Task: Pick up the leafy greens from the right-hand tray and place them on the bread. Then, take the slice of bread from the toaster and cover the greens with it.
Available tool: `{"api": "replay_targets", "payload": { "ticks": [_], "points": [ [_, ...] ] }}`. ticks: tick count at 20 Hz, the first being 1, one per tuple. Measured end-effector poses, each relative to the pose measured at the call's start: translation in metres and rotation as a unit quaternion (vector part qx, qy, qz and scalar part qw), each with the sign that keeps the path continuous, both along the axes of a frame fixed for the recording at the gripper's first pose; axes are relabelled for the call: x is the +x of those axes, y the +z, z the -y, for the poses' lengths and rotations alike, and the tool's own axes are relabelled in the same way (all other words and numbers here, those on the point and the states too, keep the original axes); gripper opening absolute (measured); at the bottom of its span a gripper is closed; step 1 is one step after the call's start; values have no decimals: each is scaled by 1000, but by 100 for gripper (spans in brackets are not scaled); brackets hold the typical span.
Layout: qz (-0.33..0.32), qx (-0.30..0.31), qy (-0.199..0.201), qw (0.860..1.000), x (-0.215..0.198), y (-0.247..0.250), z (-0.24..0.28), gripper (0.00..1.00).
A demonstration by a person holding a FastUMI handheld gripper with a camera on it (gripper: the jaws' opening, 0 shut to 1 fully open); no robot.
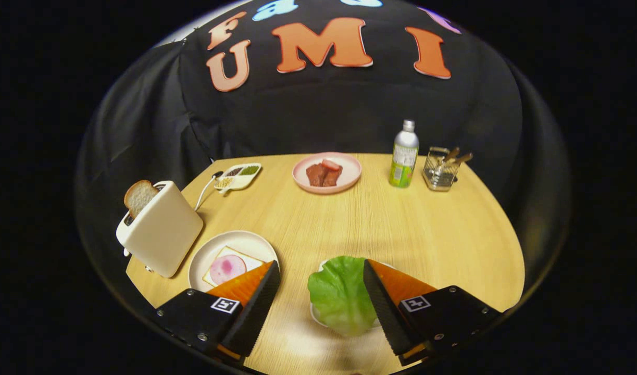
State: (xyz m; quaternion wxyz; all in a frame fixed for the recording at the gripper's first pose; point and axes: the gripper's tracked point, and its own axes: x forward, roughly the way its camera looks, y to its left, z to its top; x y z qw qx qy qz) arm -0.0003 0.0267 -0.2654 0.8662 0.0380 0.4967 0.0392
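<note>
Gripper [322, 271] fingers stand wide apart at the bottom of the frame, holding nothing, above a round wooden table [401, 229]. Between them, close against the inner edge of the right finger, lies the greens [341, 297], a single pale-to-bright green leaf resting on a small white tray [318, 317] whose rim peeks out beneath it at lower centre. The right finger overlaps the leaf's right edge in the view; whether it touches cannot be told.

Just beyond the left finger, at lower left, a white plate [209, 255] carries a square slice of bread [238, 256] topped with a round pink piece of ham [227, 268]; the finger's tip hides the plate's near side. Further left stands a cream toaster [162, 232], tilted in the fisheye view, with a second slice [139, 197] sticking up out of its slot. A white cord runs from the toaster towards a small divided dish [239, 176] of seeds or grains at upper left.

At the table's far side, centre frame, a pink plate [349, 179] holds reddish-brown pieces of meat [324, 173]. To its right stands a bottle [404, 154] with a green label, and beside that a wire basket [440, 172] with wooden handles poking out.
</note>
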Motion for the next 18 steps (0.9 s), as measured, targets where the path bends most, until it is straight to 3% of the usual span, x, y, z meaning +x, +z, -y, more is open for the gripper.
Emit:
{"api": "replay_targets", "payload": {
  "ticks": [7,13,16,18],
  "points": [
    [-135,-30,37,990,-24,-64,12,94],
    [-199,-43,48,978,-36,-91,17,88],
    [-198,-45,46,978,-32,-95,20,79],
    [-197,-56,41,978,-31,-96,26,67]
  ]
}}
